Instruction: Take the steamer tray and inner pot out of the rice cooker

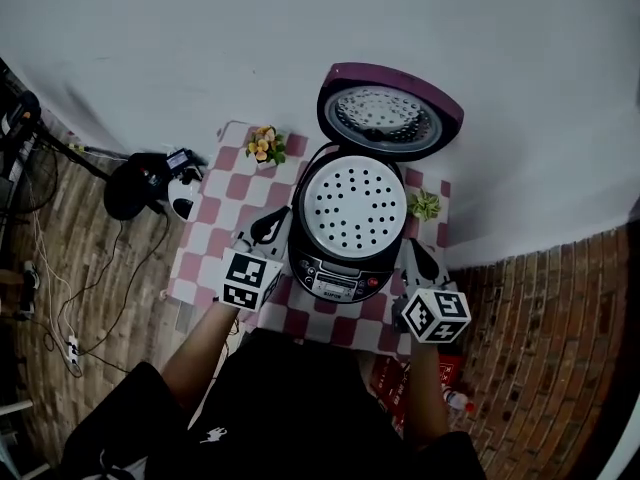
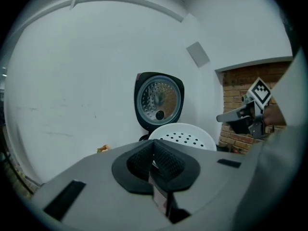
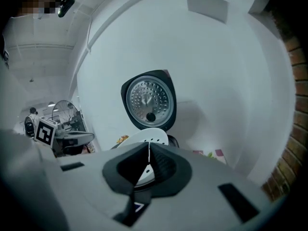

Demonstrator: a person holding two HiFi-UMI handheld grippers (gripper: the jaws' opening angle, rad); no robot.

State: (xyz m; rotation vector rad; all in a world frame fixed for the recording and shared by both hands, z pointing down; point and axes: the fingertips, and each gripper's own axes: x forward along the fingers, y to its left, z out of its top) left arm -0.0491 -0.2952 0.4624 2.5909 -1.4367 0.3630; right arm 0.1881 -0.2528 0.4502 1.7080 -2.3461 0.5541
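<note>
Small table (image 1: 212, 246) with a checked cloth, against a white wall. Rice cooker (image 1: 338, 274) stands on it, lid (image 1: 392, 110) swung up and back.

Steamer tray (image 1: 353, 208), white with holes, sits level in the cooker's mouth and covers it; whatever lies below it is hidden.

Left gripper (image 1: 266, 228): fingers pressed together, nothing between them. It is just beside the cooker's left flank, below the tray's rim. In the left gripper view the tray lies beyond the fingertips, slightly to their right, apart from them.

Right gripper (image 1: 417, 260): fingers likewise clenched on nothing. It is just beside the cooker's right flank. In the right gripper view the tray's edge shows past the fingertips, slightly left, no contact seen.

Tray lies between the two grippers, with neither gripping it.

Flowering plant (image 1: 265, 146) is at the cloth's far left, green plant (image 1: 425, 205) at its right, near the cooker.
</note>
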